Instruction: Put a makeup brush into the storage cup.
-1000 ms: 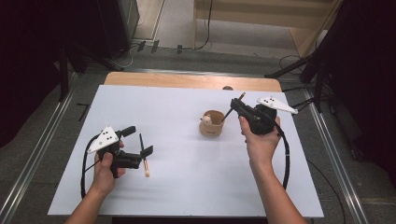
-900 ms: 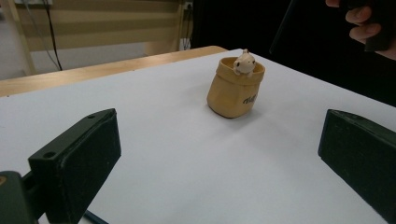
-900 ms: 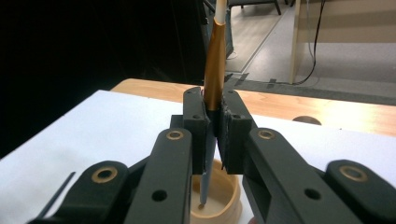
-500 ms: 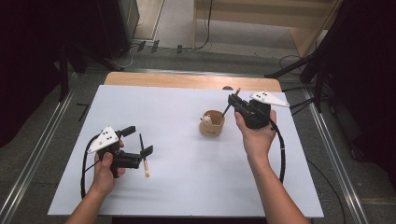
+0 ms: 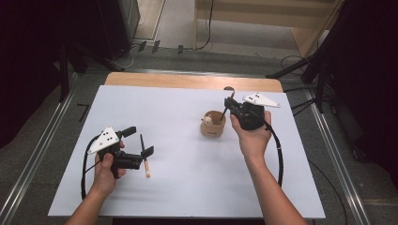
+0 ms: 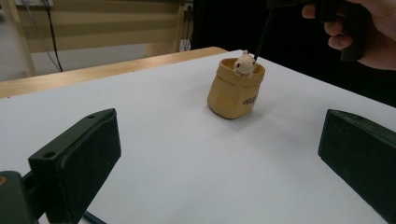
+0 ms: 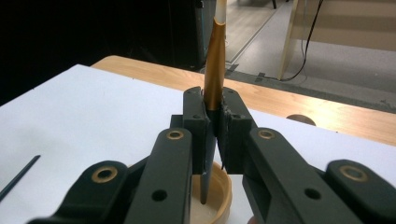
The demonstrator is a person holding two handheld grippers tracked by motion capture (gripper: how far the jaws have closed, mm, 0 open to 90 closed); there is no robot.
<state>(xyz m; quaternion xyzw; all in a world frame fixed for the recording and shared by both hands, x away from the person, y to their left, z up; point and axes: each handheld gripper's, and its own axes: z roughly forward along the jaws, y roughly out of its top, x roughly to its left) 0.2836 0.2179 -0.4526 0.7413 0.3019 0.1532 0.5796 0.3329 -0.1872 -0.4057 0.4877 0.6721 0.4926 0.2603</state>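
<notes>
Overhead, white table (image 5: 187, 187), dark room.

In the high view my left gripper (image 5: 136, 152) sits in the lower left of the frame on the table (image 5: 187, 183), with a pen (image 5: 146, 166) lying between its jaws. Right of centre stands the holder (image 5: 213, 124), a small figure (image 5: 206, 121) inside it. My right gripper (image 5: 230, 105) is just right of the holder, its pen (image 7: 214, 60) reaching down into it
</notes>
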